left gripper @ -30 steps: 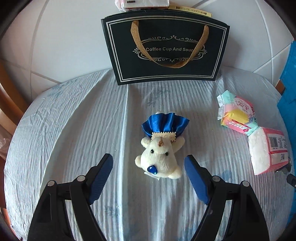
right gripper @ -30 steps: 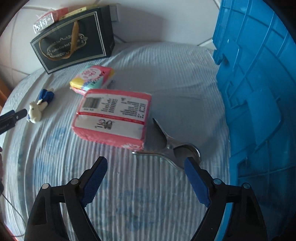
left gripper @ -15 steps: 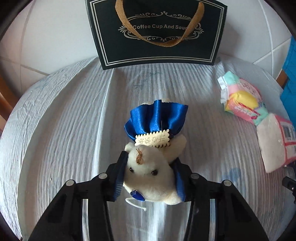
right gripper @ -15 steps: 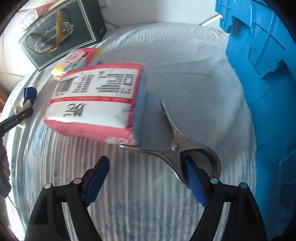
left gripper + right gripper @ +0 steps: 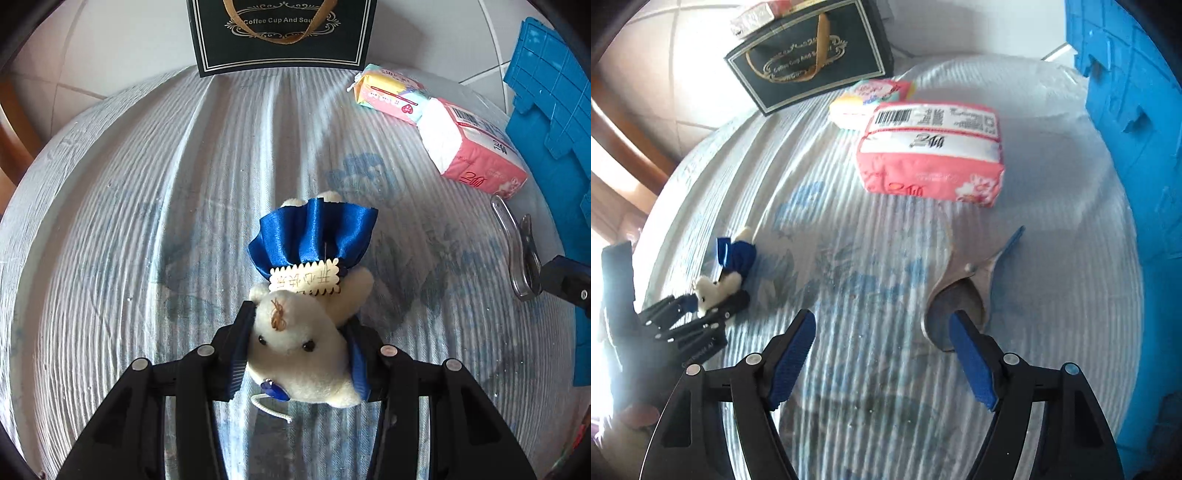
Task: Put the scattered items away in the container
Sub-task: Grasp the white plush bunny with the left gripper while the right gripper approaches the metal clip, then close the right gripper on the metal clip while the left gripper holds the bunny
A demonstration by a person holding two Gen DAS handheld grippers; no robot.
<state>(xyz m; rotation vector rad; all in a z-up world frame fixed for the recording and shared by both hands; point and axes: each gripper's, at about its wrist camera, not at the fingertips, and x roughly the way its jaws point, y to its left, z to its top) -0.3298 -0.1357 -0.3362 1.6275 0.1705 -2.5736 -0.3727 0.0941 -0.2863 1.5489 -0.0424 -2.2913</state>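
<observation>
A white plush bear (image 5: 299, 343) in a blue satin skirt has its head clamped between the pads of my left gripper (image 5: 301, 319); its skirt lies over the striped cloth. The right wrist view shows the bear (image 5: 716, 288) far left, in the left gripper (image 5: 713, 306). A metal spring clamp (image 5: 964, 280) lies on the cloth. Its ring end sits at the right fingertip of my right gripper (image 5: 882, 321), whose jaws are closing with only cloth between the pads. The blue crate (image 5: 1126, 110) stands at the right.
A pink tissue pack (image 5: 931, 147) and a pastel packet (image 5: 868, 99) lie behind the clamp. A black paper gift bag (image 5: 280, 33) stands at the table's far edge, with small boxes on top. A brown wooden frame shows at the left.
My left gripper went from open around the bear to shut on its head, then shifted right until the crate came into view. The right gripper swung left, leaving the clamp at its right finger.
</observation>
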